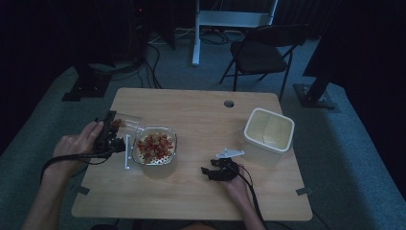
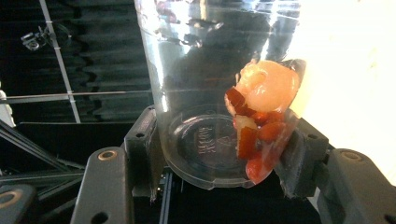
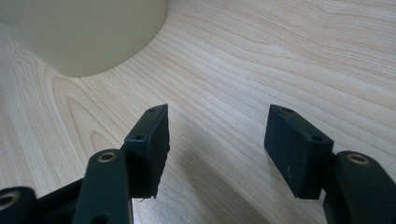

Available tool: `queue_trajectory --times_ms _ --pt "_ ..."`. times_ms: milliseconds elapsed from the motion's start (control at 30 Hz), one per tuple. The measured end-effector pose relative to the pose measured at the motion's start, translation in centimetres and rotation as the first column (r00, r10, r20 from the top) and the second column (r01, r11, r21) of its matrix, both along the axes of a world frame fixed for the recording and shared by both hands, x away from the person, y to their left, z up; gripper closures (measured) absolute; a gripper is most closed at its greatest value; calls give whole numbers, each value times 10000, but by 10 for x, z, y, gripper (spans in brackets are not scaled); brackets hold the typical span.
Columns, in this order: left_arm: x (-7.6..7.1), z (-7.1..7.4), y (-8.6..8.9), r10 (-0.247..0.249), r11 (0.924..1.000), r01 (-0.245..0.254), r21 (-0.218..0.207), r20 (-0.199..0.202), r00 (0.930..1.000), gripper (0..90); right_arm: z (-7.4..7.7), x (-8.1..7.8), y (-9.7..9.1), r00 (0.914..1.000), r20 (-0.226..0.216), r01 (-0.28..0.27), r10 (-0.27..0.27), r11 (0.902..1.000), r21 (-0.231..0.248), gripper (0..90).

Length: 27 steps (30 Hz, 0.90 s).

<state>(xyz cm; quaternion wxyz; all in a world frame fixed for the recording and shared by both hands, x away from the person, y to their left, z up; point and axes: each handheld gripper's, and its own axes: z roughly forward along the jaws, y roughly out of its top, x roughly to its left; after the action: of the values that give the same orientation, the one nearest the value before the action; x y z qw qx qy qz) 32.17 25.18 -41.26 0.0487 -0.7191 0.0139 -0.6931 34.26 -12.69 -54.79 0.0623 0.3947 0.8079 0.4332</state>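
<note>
Left gripper (image 1: 116, 130) clamps a tipped clear cup (image 2: 219, 93) over the bowl (image 1: 154, 146); right gripper (image 1: 210, 171) (jaws apart) rests right of the bowl.

Right gripper (image 3: 217, 142) low over a light wooden table (image 3: 289, 60), its two black jaws rising from the bottom edge and standing well apart with bare wood between them. Nothing gripped. Each jaw a flat block with small screw holes on its upper face, carried on a dark arm with a brass-coloured pivot. Soft shadow on the wood between and below the jaws. Up at the top left, the rounded lower wall of a cream container (image 3: 88, 35), resting on the table, apart from the jaws and beyond the left one.
</note>
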Motion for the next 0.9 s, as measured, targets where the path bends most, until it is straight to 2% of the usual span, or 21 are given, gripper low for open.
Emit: queue_trajectory --times_ms 267,400,567,600,633,667,700,767,833,867,900 --pt "1 -2 0 10 9999 -10 132 0 10000 429 0 0 0 10000 13 -20 20 10000 26 395" --pt "1 -2 0 32 10000 -32 58 -65 10000 429 0 1 0 10000 -11 -25 25 10000 64 395" --pt "0 -1 -2 73 9983 -94 -569 -370 9993 429 0 0 0 10000 5 -27 27 10000 57 394" --pt "1 2 -3 -17 9932 -61 -1164 -664 9978 429 0 1 0 10000 4 -32 32 10000 61 395" --pt "1 3 -3 -54 9881 -68 -1537 -792 9968 429 0 1 0 10000 -23 -34 34 10000 86 394" --pt "2 5 -3 -110 9792 -92 -2027 -981 9951 429 0 1 0 10000 -37 -29 29 10000 84 391" --pt "3 8 -4 -280 9650 -27 -2624 -1134 9932 429 0 1 -1 10000 -41 10 -9 10000 53 387" --pt "3 15 -5 -495 9369 -82 -3495 -1559 9865 429 2 1 0 9999 -60 99 -100 9999 -96 377" --pt "3 20 -9 -728 9132 -133 -4074 -1950 9781 429 4 1 -1 10000 -21 78 -78 9999 -77 377" --pt "3 26 -12 -1174 8727 -220 -4877 -2534 9602 429 10 0 -1 9999 81 83 -83 10000 1 366" --pt "3 26 -12 -1174 8727 -220 -4877 -2534 9602 429 14 -1 -1 9998 167 72 -73 10000 22 356"
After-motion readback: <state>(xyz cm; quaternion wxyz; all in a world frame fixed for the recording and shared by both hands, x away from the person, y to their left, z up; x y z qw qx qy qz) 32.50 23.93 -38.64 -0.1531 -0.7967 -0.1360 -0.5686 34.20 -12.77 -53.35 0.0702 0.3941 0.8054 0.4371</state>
